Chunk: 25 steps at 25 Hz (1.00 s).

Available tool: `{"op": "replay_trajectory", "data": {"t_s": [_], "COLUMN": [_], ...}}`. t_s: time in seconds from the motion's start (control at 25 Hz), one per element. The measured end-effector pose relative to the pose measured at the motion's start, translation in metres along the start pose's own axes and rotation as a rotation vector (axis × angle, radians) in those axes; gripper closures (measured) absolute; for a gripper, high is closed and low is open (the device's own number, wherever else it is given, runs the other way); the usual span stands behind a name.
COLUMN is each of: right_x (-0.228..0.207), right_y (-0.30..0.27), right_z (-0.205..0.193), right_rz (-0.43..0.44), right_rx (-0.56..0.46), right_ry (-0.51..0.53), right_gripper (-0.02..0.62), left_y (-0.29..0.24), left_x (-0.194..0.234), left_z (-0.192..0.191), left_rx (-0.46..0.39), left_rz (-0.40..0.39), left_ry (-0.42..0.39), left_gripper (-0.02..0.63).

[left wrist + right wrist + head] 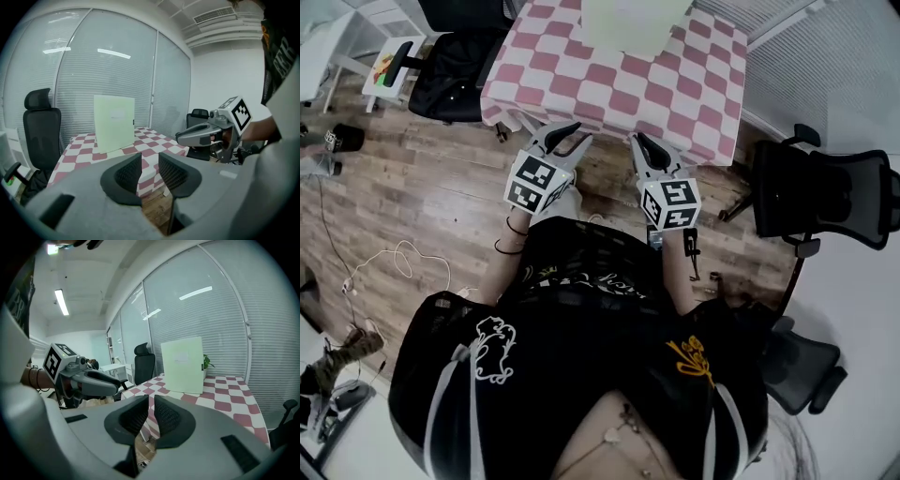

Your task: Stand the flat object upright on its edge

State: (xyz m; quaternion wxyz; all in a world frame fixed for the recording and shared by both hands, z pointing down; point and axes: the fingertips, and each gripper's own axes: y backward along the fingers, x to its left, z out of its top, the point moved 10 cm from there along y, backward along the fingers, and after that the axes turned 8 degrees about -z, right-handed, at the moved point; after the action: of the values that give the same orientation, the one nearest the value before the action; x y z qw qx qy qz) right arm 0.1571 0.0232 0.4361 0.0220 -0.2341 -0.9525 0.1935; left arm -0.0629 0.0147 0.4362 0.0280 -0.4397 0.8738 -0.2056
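A pale green flat board (pixel 633 23) stands upright on its edge on the table with the pink-and-white checked cloth (pixel 609 89). It also faces both gripper views as the board (pixel 114 123) and the board (pixel 183 365). My left gripper (pixel 570 139) hangs in front of the table's near edge, over the wooden floor, open with a small gap and nothing between its jaws (pixel 150 161). My right gripper (pixel 645 146) hangs beside it, shut and empty (pixel 151 404). Both are well short of the board.
A black office chair (pixel 455 66) stands left of the table, another chair (pixel 834 192) to its right and a third chair (pixel 797 361) lower right. A white cable (pixel 403 258) lies on the floor. A small white side table (pixel 389 66) stands at far left.
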Motion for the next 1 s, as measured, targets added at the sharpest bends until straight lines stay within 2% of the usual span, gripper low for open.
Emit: {"op": "replay_trajectory", "data": {"t_s": [0.4,0.68,1.0], "right_x": [0.011,0.018,0.025], "right_y": [0.06,0.087,0.098], "right_z": [-0.033,-0.043,-0.051], "right_rz": [0.065,0.089,0.116], "right_rx": [-0.012,-0.023,-0.017], "right_ry": [0.026,0.017,0.036], "right_gripper": [0.554,0.559,0.566], "left_y": [0.012,0.025,0.027], "left_x": [-0.082,-0.111,-0.135], "left_z": [-0.022,-0.028,-0.033], "left_rx": [0.011,0.018,0.022], "left_rz": [0.013,0.038,0.03], "left_ry": [-0.017,-0.027,-0.03], "left_gripper": [0.485,0.485,0.485]}}
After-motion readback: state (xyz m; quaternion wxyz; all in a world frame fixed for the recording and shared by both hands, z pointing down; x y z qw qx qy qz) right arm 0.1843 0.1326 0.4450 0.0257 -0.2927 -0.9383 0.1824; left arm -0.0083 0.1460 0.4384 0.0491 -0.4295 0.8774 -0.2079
